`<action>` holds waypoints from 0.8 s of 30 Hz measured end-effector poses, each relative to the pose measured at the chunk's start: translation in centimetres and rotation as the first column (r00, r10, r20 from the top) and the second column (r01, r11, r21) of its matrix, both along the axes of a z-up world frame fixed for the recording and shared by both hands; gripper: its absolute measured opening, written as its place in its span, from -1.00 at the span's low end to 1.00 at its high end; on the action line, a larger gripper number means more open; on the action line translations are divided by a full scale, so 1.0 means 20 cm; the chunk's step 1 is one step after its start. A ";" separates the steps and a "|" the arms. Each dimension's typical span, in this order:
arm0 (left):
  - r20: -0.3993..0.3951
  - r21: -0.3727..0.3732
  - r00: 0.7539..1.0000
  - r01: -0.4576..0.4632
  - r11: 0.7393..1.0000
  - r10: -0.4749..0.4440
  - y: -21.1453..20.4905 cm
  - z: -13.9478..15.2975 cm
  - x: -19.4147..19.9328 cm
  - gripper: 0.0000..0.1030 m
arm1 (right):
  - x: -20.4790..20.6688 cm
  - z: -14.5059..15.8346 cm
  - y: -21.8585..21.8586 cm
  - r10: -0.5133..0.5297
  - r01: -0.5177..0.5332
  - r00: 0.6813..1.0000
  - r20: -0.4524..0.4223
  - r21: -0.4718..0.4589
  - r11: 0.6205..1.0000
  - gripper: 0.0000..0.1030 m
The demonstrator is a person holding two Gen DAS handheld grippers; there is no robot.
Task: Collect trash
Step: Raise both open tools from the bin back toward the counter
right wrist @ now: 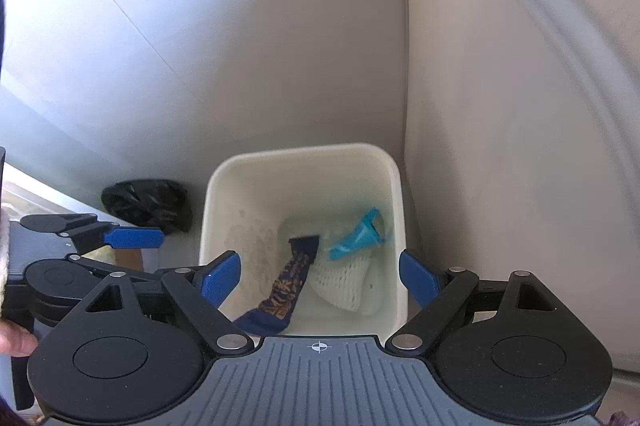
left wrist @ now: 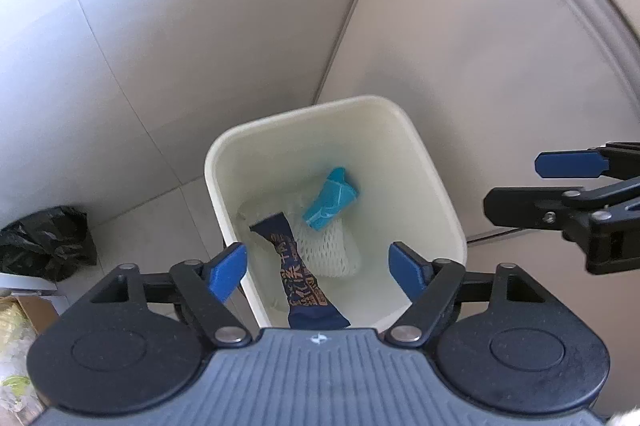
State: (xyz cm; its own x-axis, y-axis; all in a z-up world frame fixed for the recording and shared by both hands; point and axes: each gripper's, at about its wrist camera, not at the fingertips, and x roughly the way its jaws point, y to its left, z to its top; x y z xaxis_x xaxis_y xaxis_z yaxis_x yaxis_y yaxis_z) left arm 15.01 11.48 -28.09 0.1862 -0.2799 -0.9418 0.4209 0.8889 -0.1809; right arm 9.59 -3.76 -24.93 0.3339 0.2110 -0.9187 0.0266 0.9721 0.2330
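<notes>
Both claws (left wrist: 318, 272) (right wrist: 320, 280) spread apart, empty, above white bin (left wrist: 224, 162), navy wrapper (left wrist: 298, 270) inside, lengthwise toward camera

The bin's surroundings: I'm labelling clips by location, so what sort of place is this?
Probably a corner inside a home: tiled floor, plain pale walls, a white bin holding wrappers, and a black bag beside it.

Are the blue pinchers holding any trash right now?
No. The left gripper and right gripper are both open and empty. The dark blue snack wrapper lies loose inside the white plastic bin.
</notes>
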 end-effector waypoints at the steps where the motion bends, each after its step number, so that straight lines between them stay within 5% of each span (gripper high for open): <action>1: 0.008 -0.001 1.000 0.000 1.000 0.000 0.00 0.02 0.00 0.60 | -0.01 0.03 0.00 0.003 -0.003 1.000 0.008 -0.002 1.000 0.71; 6: 0.052 0.005 0.999 0.000 1.000 0.000 0.04 0.13 -0.03 0.82 | -0.07 0.18 0.01 0.008 -0.009 0.998 0.057 0.011 1.000 0.72; 24: 0.176 -0.034 0.970 -0.163 0.986 0.167 0.12 0.47 -0.13 0.96 | -0.27 0.67 0.04 0.155 -0.137 0.946 0.285 -0.082 0.987 0.80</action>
